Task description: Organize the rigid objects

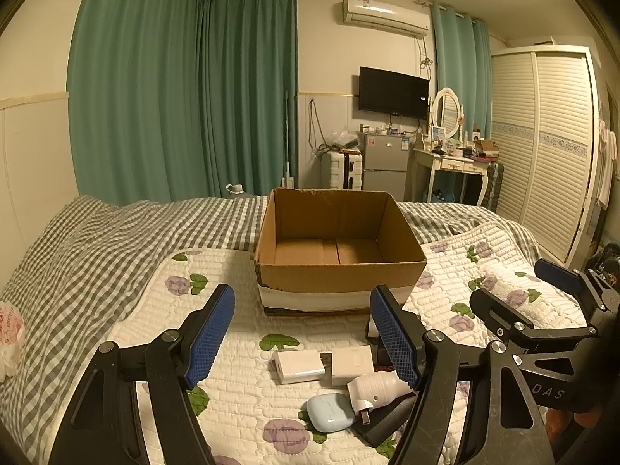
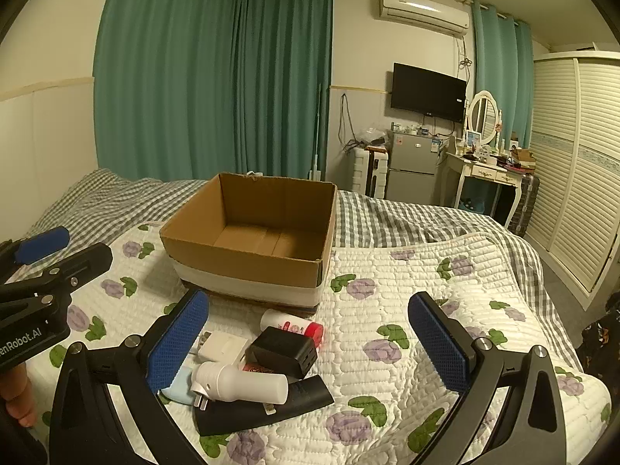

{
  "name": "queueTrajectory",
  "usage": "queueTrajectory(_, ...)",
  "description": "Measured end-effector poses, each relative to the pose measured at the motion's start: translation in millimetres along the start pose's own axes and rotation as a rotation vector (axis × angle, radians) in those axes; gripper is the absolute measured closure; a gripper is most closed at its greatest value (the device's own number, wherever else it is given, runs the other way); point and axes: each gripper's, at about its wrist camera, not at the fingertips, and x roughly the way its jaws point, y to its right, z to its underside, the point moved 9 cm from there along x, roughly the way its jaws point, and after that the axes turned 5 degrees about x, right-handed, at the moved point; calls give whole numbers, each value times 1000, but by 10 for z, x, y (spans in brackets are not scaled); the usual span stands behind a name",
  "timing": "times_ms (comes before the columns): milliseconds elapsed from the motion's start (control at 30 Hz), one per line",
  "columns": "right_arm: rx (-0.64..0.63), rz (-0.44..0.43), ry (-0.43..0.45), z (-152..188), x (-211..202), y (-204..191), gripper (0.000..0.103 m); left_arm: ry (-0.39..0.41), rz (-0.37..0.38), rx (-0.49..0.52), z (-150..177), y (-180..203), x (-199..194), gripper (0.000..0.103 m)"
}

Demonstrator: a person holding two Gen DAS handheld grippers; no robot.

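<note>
An open, empty cardboard box (image 1: pixel 341 267) (image 2: pixel 240 259) stands on the quilted bed. In front of it lies a small pile: a white charger (image 1: pixel 296 366), a white square adapter (image 1: pixel 352 364) (image 2: pixel 224 347), a white cylindrical plug (image 1: pixel 378 387) (image 2: pixel 240 383), a light-blue earbud case (image 1: pixel 329 412) (image 2: pixel 179 387), a black charger block (image 2: pixel 282 352), a red-capped white tube (image 2: pixel 290 327) and a flat black piece (image 2: pixel 267 407). My left gripper (image 1: pixel 302 337) is open above the pile. My right gripper (image 2: pixel 310 341) is open above it too, and also shows in the left wrist view (image 1: pixel 542 290).
The floral quilt (image 2: pixel 407 271) covers the near bed, over a checked sheet (image 1: pixel 97 240). A plastic bag (image 1: pixel 9 333) lies at the far left. Green curtains, a fridge (image 1: pixel 385 162), a dressing table (image 1: pixel 453 162) and a wardrobe (image 1: pixel 542 135) line the far walls.
</note>
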Motion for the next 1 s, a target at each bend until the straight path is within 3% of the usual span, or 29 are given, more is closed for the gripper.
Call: queueTrajectory(1000,-2,1,-11,42,19,-9,0,-8,-4,-3,40,-11,30,28)
